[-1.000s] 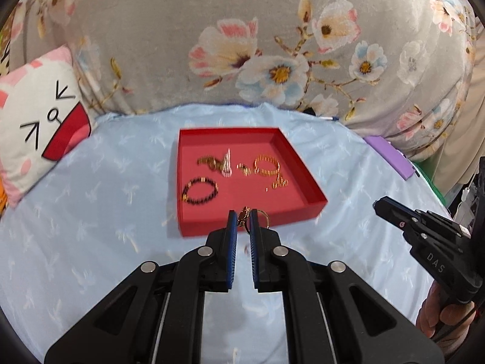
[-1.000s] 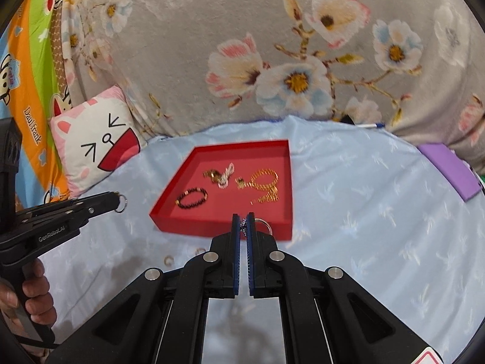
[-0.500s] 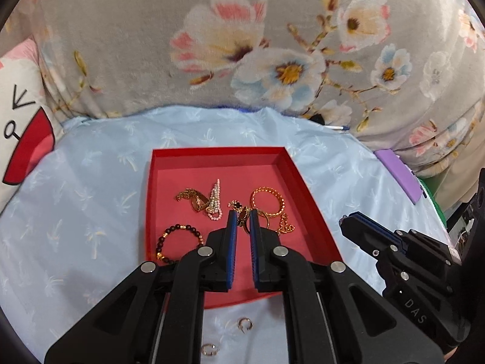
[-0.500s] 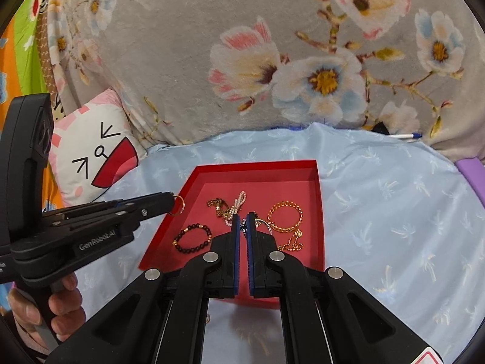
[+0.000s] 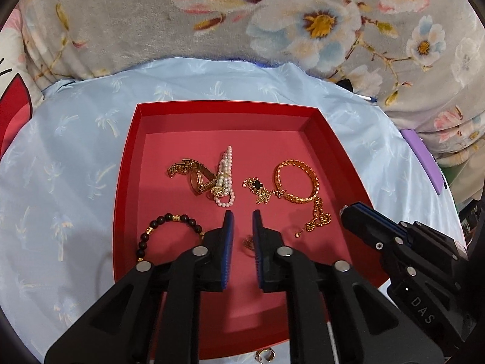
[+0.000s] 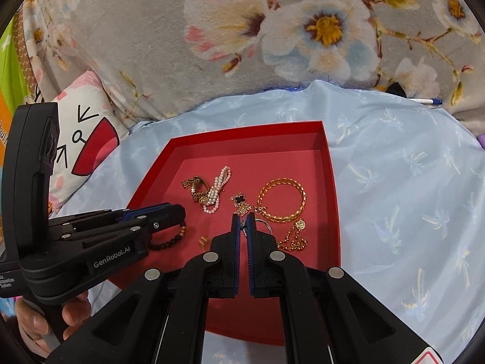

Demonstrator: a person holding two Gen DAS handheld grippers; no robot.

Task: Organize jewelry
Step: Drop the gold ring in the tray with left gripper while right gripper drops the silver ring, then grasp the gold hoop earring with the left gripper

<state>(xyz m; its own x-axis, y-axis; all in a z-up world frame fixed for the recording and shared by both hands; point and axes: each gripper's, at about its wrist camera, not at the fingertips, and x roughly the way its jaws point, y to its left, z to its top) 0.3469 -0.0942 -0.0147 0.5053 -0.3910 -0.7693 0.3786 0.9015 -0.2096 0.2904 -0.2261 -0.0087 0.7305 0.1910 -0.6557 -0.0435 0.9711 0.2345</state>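
Note:
A red tray point(image 5: 127, 163) point(image 6: 329, 166) lies on the blue cloth and holds gold chains, a pearl string point(image 5: 225, 170) and a dark bead bracelet point(image 5: 169, 220). Over its near half my left gripper point(image 5: 242, 215) point(image 6: 178, 212) is opening its jaws. A small gold hoop point(image 5: 247, 242) point(image 6: 204, 241) shows blurred on the tray floor between them, free of the pads. My right gripper point(image 6: 242, 217) point(image 5: 348, 212) hangs over the tray's near right part, shut on a thin silver hoop point(image 6: 264, 224) that sticks out to the right of its tips.
A grey floral blanket point(image 5: 272, 24) rises behind the tray, with a cat-face pillow point(image 6: 81, 127) at the left. A pen point(image 6: 424, 100) and a purple object point(image 5: 423, 157) lie at the right. Another small ring point(image 5: 265, 356) rests on the cloth by the tray's near wall.
Both grippers have moved forward and down from the tray's near side to over its floor. The left jaws have parted and let the gold hoop go; the right stays shut.

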